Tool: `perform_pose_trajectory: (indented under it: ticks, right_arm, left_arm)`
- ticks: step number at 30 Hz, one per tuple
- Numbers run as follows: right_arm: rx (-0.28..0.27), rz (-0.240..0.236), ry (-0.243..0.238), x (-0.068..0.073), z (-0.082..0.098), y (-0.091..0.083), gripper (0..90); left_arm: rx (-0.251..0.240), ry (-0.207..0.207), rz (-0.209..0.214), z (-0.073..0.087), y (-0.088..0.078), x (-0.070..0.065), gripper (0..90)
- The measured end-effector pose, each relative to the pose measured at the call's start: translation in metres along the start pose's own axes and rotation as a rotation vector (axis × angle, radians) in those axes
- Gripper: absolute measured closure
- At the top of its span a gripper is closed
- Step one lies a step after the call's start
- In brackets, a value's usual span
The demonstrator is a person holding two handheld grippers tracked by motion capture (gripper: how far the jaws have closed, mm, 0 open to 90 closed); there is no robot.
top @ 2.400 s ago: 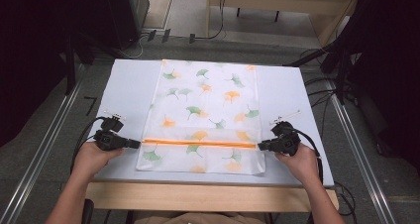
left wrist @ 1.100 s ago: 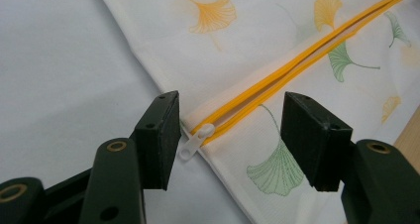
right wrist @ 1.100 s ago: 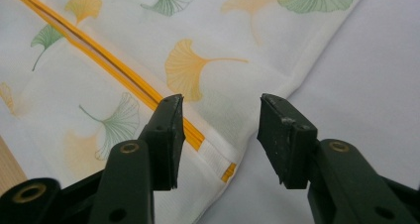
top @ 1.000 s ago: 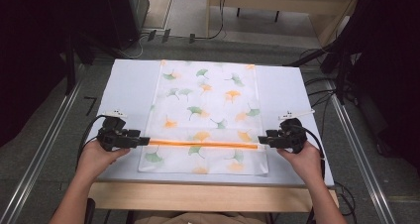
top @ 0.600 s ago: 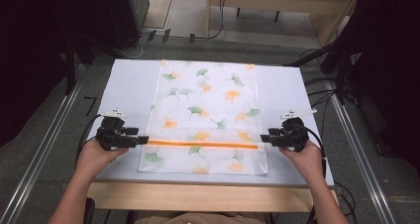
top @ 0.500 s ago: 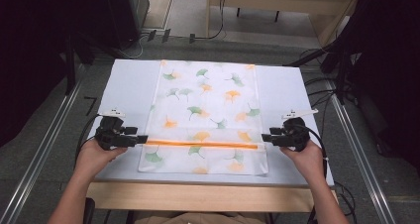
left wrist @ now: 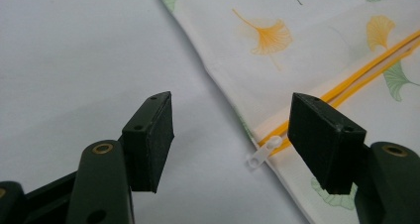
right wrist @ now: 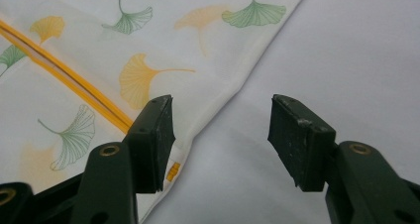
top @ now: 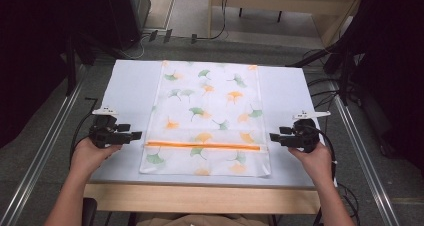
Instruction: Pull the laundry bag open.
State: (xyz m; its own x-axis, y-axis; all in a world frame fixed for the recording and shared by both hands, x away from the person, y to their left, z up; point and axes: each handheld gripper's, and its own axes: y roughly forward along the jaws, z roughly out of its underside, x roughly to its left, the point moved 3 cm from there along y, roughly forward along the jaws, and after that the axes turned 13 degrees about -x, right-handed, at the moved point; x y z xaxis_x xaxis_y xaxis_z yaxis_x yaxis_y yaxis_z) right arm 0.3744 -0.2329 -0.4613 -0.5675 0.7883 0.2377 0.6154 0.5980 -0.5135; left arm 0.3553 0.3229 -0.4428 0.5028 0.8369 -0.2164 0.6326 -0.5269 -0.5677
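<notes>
A white cloth cover printed with green and orange ginkgo leaves lies flat on the table, with an orange zipper across its near part. My left gripper rests just off the zipper's left end, jaws wide apart and just opened further, holding nothing. In the left gripper view the white zipper pull lies on the table beyond my left gripper. My right gripper sits just off the zipper's right end; its jaws have also just been opening. The right gripper stands over the cloth's edge, empty.
The white table has bare strips left and right of the cloth and a wooden front edge. Metal rails run along both sides. Cables and dark equipment lie on the floor behind.
Both grippers have drawn back outward from the cloth's side edges at the zipper's ends, and their jaws stand wider. The cloth stays flat.
</notes>
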Motion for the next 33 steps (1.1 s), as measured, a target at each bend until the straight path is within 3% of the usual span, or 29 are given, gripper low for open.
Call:
perform_pose_trajectory:
  ticks: [5, 18, 33]
  right_arm:
    - [-0.022, 0.018, 0.026, -0.006, 0.001, -0.005, 43.8]
    - [-0.038, 0.060, 0.018, -0.021, 0.006, -0.009, 43.1]
    - [-0.032, 0.058, 0.011, -0.020, 0.006, -0.007, 41.3]
  left_arm:
    - [-0.014, -0.017, -0.023, 0.000, -0.002, 0.008, 34.4]
    - [-0.004, -0.035, -0.073, 0.001, -0.004, 0.019, 34.4]
    - [0.008, -0.036, -0.071, 0.002, -0.003, 0.019, 34.4]
